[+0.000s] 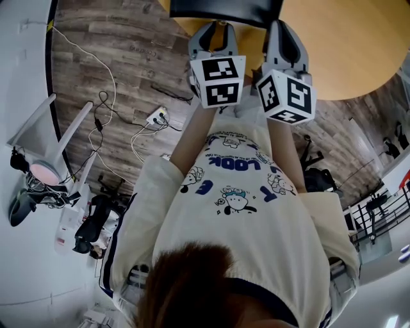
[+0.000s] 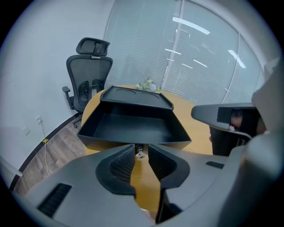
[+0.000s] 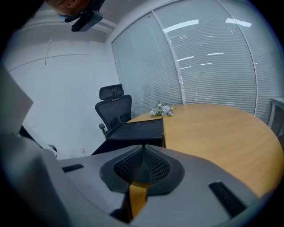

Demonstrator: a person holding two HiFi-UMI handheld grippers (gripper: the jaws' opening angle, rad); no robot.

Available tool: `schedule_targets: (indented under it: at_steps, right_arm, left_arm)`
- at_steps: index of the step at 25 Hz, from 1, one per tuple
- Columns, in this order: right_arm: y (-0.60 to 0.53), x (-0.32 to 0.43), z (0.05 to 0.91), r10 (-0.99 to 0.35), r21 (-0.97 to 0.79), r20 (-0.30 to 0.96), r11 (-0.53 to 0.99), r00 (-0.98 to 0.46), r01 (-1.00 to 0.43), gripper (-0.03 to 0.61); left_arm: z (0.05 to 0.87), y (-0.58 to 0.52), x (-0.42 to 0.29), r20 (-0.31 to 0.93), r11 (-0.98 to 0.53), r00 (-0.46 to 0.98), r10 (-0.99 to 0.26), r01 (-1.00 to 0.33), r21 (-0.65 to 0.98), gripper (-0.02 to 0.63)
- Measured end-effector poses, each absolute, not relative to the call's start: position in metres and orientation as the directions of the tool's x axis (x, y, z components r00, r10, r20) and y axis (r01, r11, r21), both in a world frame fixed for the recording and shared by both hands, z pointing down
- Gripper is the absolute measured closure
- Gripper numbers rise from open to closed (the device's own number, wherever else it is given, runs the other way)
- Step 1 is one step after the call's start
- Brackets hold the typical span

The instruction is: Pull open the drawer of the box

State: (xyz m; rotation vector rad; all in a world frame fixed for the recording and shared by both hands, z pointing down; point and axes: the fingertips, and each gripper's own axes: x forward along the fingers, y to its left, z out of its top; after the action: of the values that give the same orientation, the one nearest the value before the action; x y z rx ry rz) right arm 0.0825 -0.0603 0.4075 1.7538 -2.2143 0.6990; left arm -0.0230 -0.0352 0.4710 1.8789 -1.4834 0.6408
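Left gripper view shows one open drawer point(image 2: 133, 126), one chair point(image 2: 88, 73).

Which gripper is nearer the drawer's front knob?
Left. The left gripper has the knob at its parted jaw tips; the right gripper, jaws together, hangs off to the side with the box ahead of it.

box point(image 1: 224, 11) cut off at top, head view, tiny obj point(image 2: 140, 153) under drawer point(image 2: 133, 126) unclear
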Motion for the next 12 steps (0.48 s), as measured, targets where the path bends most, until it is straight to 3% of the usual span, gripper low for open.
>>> schedule_targets:
  at_steps: [12]
  right_arm:
    - [-0.074, 0.073, 0.363, -0.881, -0.202, 0.381, 0.217, -0.281, -0.955, 0.538]
  left_arm:
    - [0.401, -0.057, -0.027, 0.599, -0.171, 0.25, -0.76, -0.967, 0.187, 0.518]
